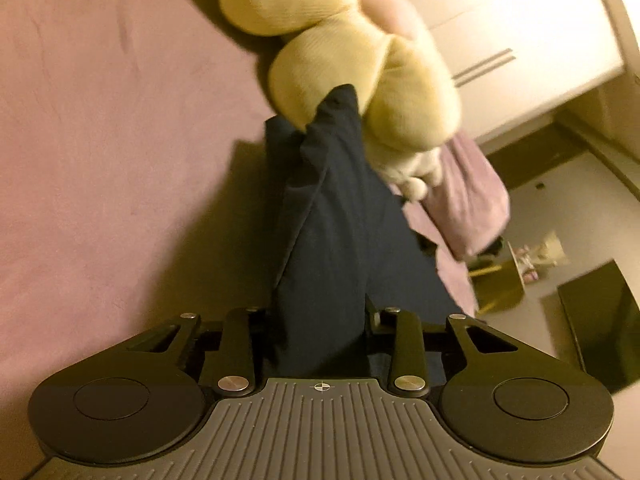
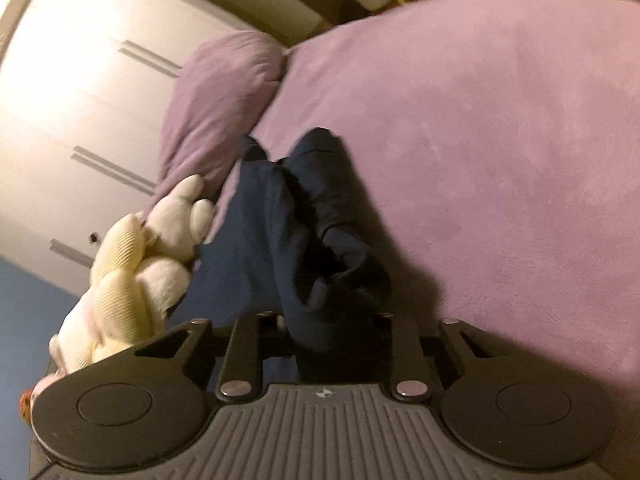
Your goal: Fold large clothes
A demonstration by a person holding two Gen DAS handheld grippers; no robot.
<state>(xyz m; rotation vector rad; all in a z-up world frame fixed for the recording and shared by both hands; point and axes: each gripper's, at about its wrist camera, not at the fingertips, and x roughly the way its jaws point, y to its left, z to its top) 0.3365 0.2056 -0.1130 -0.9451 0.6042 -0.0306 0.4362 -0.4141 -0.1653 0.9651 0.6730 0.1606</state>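
A dark navy garment (image 1: 344, 216) hangs from my left gripper (image 1: 320, 320), which is shut on its edge; the cloth stretches away over the pink bed toward a plush toy. In the right wrist view the same navy garment (image 2: 304, 232) is bunched and draped from my right gripper (image 2: 336, 328), which is shut on it. The fingertips of both grippers are hidden by the cloth. The garment is lifted above the bed cover (image 2: 500, 140).
A cream and white plush toy (image 1: 344, 48) lies on the bed at the garment's far end; it also shows in the right wrist view (image 2: 132, 272). A purple pillow (image 2: 216, 96) lies beside it. A white wardrobe (image 2: 72, 92) stands behind. Floor clutter (image 1: 520, 268) lies beyond the bed.
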